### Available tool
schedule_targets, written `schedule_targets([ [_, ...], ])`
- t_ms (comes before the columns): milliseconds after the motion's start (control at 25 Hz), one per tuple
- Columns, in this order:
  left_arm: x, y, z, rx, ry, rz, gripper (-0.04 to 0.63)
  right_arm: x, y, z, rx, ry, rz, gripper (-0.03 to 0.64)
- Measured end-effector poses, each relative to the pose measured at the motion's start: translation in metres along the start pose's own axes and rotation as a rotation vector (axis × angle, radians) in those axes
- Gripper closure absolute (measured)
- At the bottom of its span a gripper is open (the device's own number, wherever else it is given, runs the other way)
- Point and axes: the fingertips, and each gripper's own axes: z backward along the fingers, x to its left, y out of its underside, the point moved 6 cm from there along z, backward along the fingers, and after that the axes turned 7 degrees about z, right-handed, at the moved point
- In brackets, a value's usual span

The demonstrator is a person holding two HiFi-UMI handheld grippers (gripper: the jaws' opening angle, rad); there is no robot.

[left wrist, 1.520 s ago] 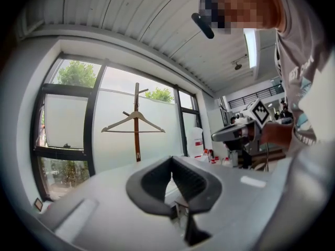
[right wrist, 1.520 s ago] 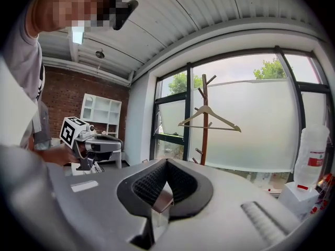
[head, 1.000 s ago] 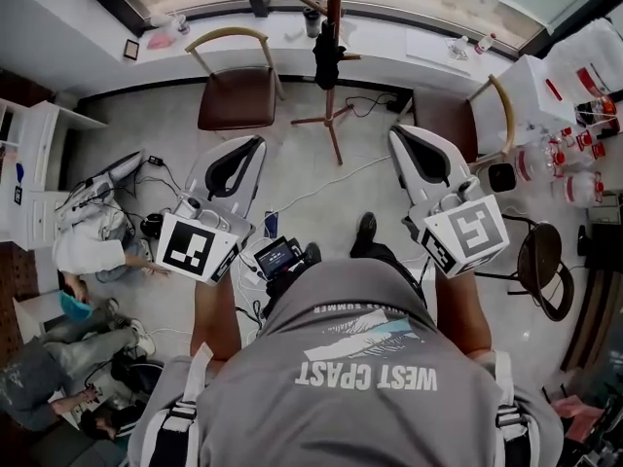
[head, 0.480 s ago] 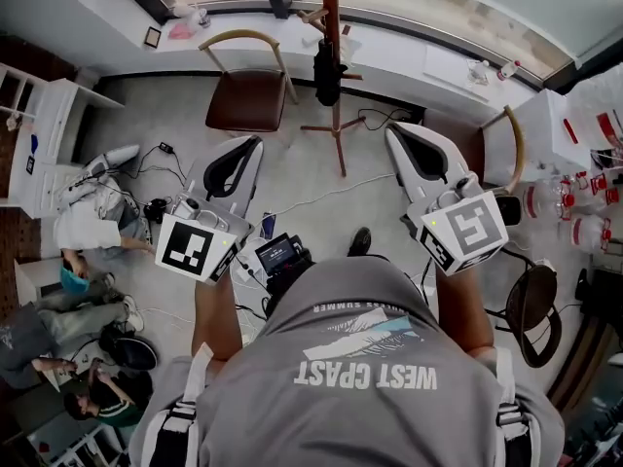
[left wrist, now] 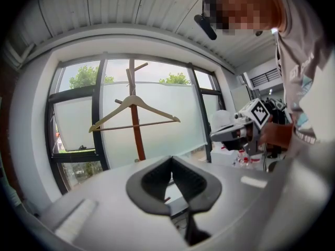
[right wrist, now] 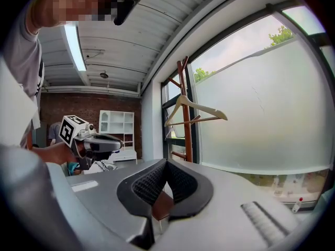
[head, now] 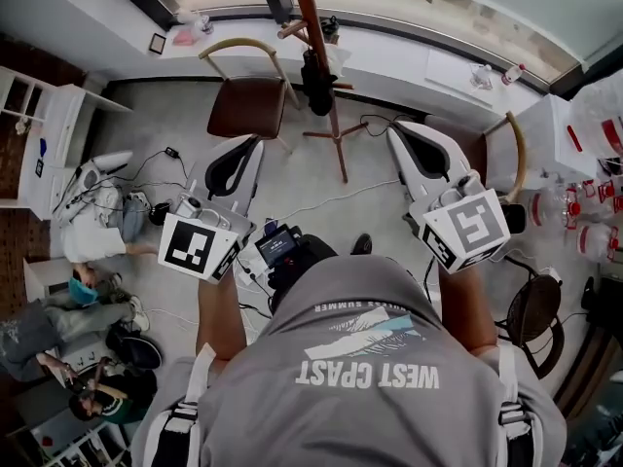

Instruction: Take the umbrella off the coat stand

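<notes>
The wide frosted-glass window point(left wrist: 157, 119) with dark frames fills the wall ahead of you, from about 10 o'clock round to 2 o'clock, with a white sill point(head: 389, 58) below it and the pale grey floor point(head: 292, 178) between it and your feet. The tall reddish-brown wooden coat stand point(head: 310, 22) rises at 12 o'clock, its spread feet on the floor just in front of the sill. A brown chair with a curved light-wood backrest point(head: 248, 105) stands at 11 o'clock, just beside the stand. People sit on the floor point(head: 92, 241) among cables at 8 to 9 o'clock, well apart from you. You hold the left white two-jaw gripper point(head: 257, 142) at about 11 o'clock and the right white two-jaw gripper point(head: 393, 132) at about 1 o'clock, both pointing toward the window, one to each side of the stand and well short of it. The left gripper view shows its dark pads point(left wrist: 152, 179) drawn together at the tips with nothing between them. The right gripper view shows the same: its jaws are closed and empty. The black folded umbrella point(head: 316, 81) hangs on the stand's pole at 12 o'clock, above the feet, untouched by either gripper. A pale wooden clothes hanger point(left wrist: 133, 111) hangs from a peg higher up the pole.
</notes>
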Motion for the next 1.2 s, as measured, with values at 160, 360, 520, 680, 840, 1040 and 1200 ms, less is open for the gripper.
schedule_targets([
  [160, 0.004, 0.0, -0.014, 0.003, 0.036, -0.005, 0.594, -0.003, 0.007, -0.002, 0.018, 0.022, -0.016, 0.615],
  [360, 0.024, 0.006, -0.031, -0.003, 0.092, 0.007, 0.594, -0.004, 0.006, -0.009, 0.039, 0.083, -0.013, 0.615],
  [520, 0.042, 0.004, -0.056, -0.021, 0.162, -0.002, 0.594, -0.008, 0.003, -0.018, 0.063, 0.141, -0.011, 0.615],
  [680, 0.065, 0.003, -0.075, -0.039, 0.201, 0.01, 0.594, -0.011, -0.002, -0.037, 0.079, 0.179, -0.008, 0.615],
  [840, 0.086, 0.01, -0.091, -0.035, 0.24, 0.023, 0.594, -0.009, -0.007, -0.055, 0.091, 0.21, 0.005, 0.615],
  [1040, 0.111, 0.026, -0.106, -0.032, 0.291, 0.043, 0.594, -0.003, -0.009, -0.071, 0.117, 0.271, 0.015, 0.615],
  [1200, 0.123, 0.036, -0.118, -0.021, 0.326, 0.045, 0.594, 0.002, -0.007, -0.078, 0.143, 0.303, 0.013, 0.615],
])
